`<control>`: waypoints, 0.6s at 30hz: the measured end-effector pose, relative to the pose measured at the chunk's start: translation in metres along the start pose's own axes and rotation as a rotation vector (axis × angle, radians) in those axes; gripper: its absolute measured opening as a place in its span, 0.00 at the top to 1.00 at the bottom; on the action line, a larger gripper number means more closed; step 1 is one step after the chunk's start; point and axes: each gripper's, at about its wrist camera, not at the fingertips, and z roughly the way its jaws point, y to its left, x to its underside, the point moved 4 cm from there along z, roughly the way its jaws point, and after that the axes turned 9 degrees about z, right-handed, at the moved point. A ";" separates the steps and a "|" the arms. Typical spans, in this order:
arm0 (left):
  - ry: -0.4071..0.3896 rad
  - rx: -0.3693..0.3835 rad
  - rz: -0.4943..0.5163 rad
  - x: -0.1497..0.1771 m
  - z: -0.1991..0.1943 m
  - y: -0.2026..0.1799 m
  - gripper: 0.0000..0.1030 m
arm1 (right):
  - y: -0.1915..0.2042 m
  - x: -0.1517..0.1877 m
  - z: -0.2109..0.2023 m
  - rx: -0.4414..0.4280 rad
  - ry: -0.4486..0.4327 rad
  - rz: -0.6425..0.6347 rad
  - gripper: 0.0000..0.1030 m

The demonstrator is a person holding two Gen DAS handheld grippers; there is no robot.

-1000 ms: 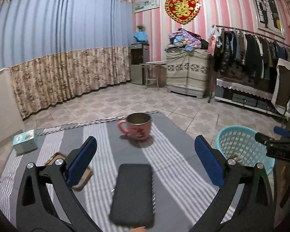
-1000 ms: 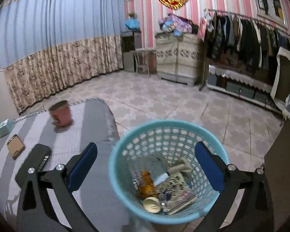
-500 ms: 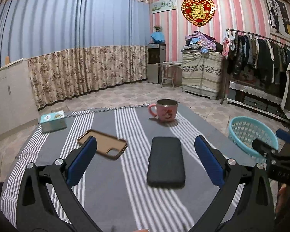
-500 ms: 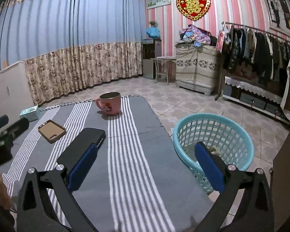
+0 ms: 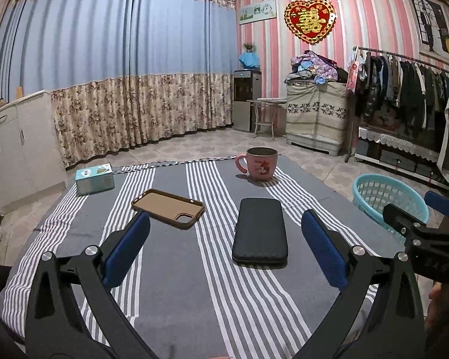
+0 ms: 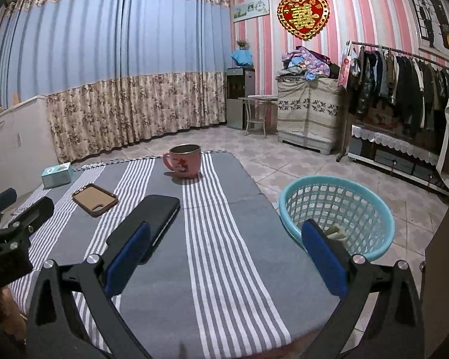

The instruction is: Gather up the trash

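A light blue plastic basket [image 6: 314,179] stands on the floor right of the table, with a few scraps of trash [image 6: 335,232] showing inside. In the left wrist view the basket [image 5: 374,181] is at the right edge. My left gripper [image 5: 225,217] hangs open above the near part of the striped cloth, holding nothing. My right gripper [image 6: 224,233] is open too, over the table's near right corner, its right finger in front of the basket. Each gripper shows in the other's view: the right gripper [image 5: 413,206] and the left gripper [image 6: 21,206].
On the grey striped tablecloth [image 5: 194,284] lie a black phone-like slab [image 5: 259,230], a brown phone case [image 5: 168,208], a pink mug [image 5: 260,163] and a small tissue box [image 5: 94,174]. Tiled floor, curtains, a cabinet and a clothes rack [image 5: 404,89] surround the table.
The right gripper has swung away from above the basket to face the table. Both grippers have drawn back, so more of the table shows. Both stayed open.
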 end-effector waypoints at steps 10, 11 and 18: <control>-0.005 0.004 -0.004 0.001 -0.006 0.000 0.05 | 0.010 -0.001 -0.007 -0.005 -0.023 -0.030 0.04; -0.006 0.001 -0.002 0.001 -0.008 0.001 0.05 | 0.010 -0.001 -0.007 -0.006 -0.023 -0.030 0.04; -0.006 -0.002 -0.013 0.000 -0.012 0.007 0.05 | 0.011 -0.002 -0.010 0.000 -0.030 -0.027 0.04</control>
